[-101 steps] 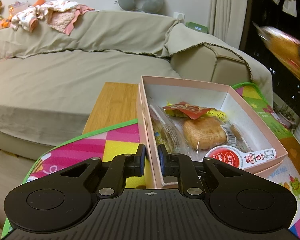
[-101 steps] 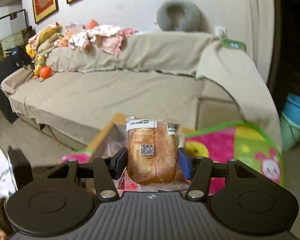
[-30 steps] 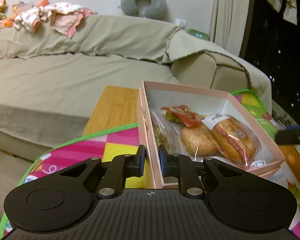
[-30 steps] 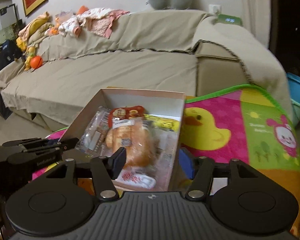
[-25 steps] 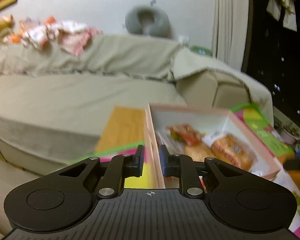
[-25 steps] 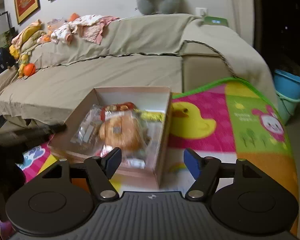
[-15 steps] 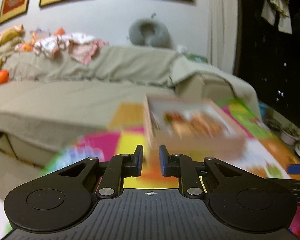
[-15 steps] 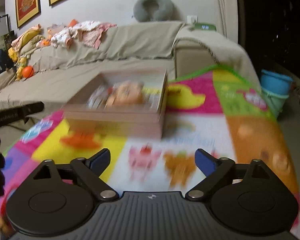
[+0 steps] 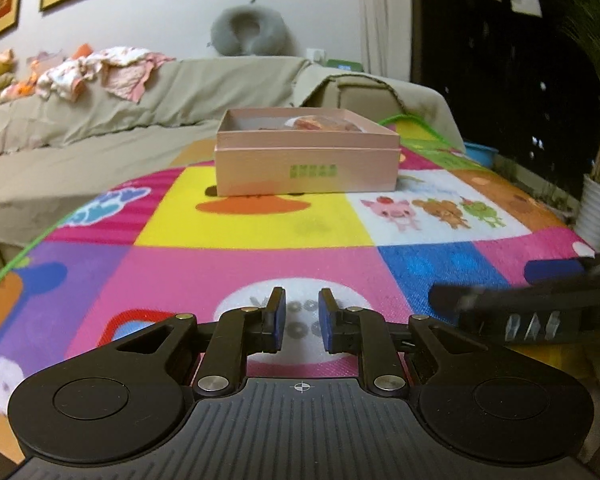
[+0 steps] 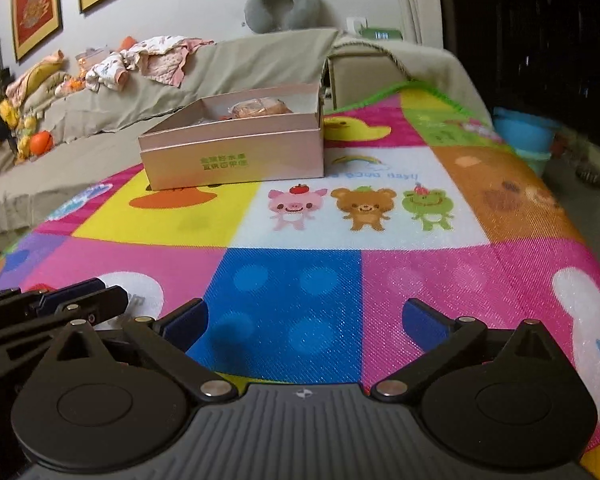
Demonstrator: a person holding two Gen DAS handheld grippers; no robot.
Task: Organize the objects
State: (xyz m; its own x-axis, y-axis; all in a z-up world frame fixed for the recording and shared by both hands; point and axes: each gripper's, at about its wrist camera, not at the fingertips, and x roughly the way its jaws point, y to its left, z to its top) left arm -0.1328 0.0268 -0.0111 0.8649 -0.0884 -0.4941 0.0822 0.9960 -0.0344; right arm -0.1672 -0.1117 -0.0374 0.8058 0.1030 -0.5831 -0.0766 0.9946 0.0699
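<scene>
A pink cardboard box stands at the far end of the colourful mat; it also shows in the right wrist view. Wrapped bread shows above its rim, with other snack packets mostly hidden. My left gripper is low over the mat's near edge, jaws nearly closed with a narrow gap, holding nothing. My right gripper is wide open and empty, beside the left one. Both are well back from the box.
The cartoon play mat covers the table. A beige-covered sofa with clothes and a grey neck pillow lies behind. A blue bucket and a white vase stand right of the table.
The right gripper put the bread in the box and opened. The left gripper let go of the box wall. Both pulled back to the mat's near edge.
</scene>
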